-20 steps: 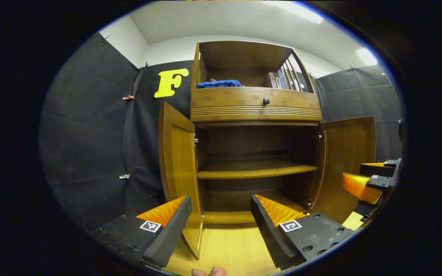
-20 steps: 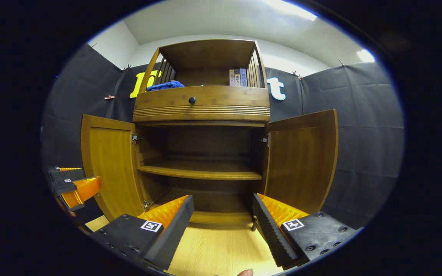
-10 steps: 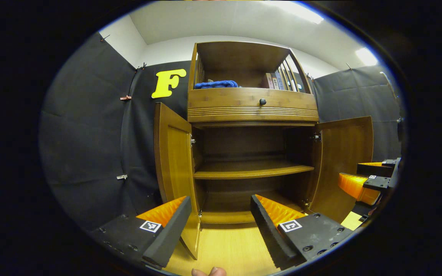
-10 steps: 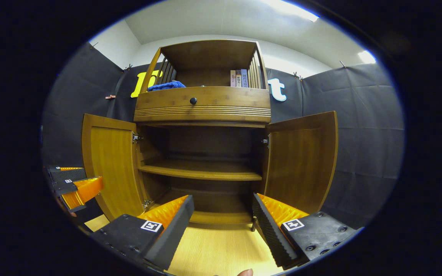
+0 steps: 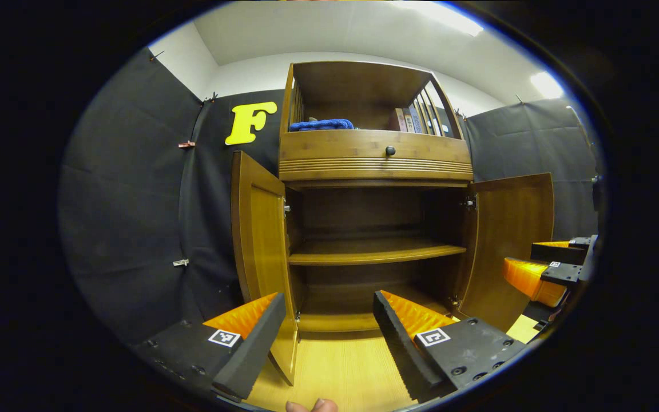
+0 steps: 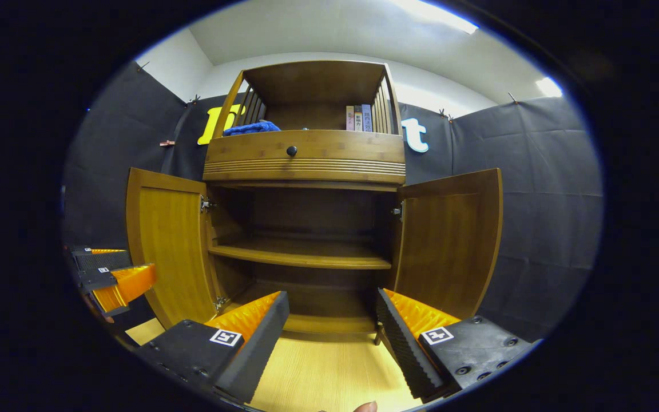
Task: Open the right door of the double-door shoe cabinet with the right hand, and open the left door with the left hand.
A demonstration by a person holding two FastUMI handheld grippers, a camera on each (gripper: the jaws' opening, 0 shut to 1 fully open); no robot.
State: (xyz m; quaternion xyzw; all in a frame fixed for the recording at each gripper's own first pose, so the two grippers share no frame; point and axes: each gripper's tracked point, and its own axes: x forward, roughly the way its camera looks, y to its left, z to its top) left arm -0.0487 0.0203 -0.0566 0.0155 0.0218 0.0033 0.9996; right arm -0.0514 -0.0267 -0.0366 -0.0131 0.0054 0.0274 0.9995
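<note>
Shoe cabinet [image 6: 306,166] straight ahead on the wooden floor [image 6: 318,372], left door [image 6: 169,246] and right door [image 6: 449,240] both swung wide. Inside, 1 bare shelf [image 6: 301,254]. Left hand-held gripper [image 5: 324,320] low before the opening, level, fingers spread wide, gripping nothing. Right hand-held gripper [image 6: 329,323] alongside, equally spread, nothing held.
</note>
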